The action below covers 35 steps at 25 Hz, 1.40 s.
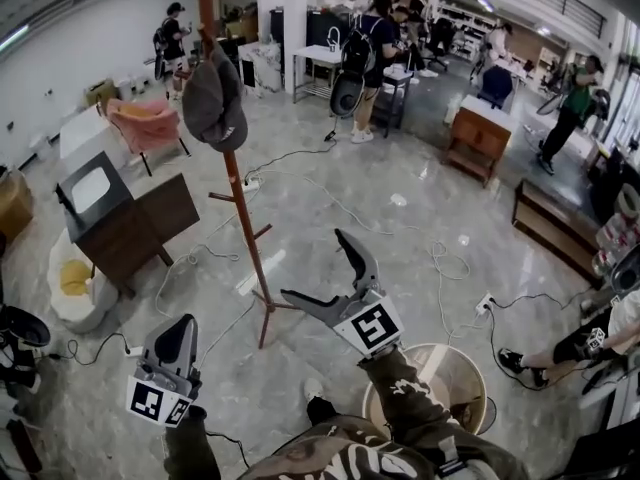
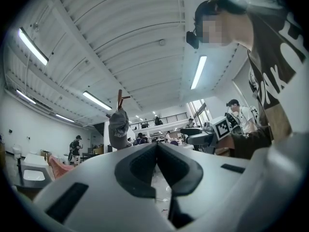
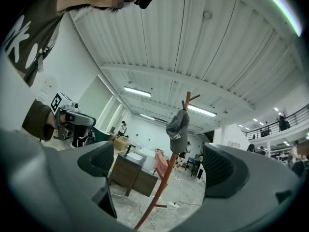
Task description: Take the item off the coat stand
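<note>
Right claw (image 1: 312, 264) agape, dark grey cap (image 1: 214, 103) beyond

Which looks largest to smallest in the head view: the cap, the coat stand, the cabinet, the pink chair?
1. Coat stand, by its height.
2. Cabinet.
3. Cap and pink chair look about alike; the chair stands farther off, so no ranking between them.

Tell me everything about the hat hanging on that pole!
The cap is dark grey and looks like soft cloth. It has a line of small white lettering, too small to read. It hangs limp and slumped near the top of the reddish-brown wooden coat stand, well above the floor. Only the stand touches it.
</note>
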Tool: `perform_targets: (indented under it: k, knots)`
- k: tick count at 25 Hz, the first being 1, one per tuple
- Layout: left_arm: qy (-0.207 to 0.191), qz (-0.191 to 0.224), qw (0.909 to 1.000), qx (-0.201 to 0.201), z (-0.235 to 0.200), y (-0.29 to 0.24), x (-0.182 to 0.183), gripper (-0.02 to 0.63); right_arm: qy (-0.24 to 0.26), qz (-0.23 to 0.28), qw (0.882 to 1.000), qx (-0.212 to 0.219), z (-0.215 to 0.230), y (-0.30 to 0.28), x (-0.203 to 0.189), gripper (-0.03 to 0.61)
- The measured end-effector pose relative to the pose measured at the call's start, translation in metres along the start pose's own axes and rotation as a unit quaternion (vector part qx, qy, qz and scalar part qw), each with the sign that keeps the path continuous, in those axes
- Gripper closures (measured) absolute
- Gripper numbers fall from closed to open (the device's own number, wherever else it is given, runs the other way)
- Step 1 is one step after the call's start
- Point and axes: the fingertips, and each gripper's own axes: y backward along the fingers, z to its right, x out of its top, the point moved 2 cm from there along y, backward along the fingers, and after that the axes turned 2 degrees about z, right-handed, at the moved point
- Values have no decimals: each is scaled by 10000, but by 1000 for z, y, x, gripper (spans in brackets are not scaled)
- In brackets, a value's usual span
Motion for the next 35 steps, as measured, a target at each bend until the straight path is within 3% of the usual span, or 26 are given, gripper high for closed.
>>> perform_targets:
  k: [9, 17, 24, 35]
  knots:
    - [-177, -10, 9998, 85, -57, -93, -8, 612, -174, 396, 9989, 172, 89, -79, -10, 18]
    - [-269, -171, 9989, 345, -81, -138, -24, 612, -514, 638, 9945, 653, 140, -133, -21, 18]
    - [-317, -380, 9972, 555, -100, -146, -32, 612, -443, 1197, 9870, 981, 168, -186, 13, 25]
    - [-302, -349, 9972, 596, -134, -176, -50, 612, -267, 1418, 9807, 1320, 210, -268, 45, 51]
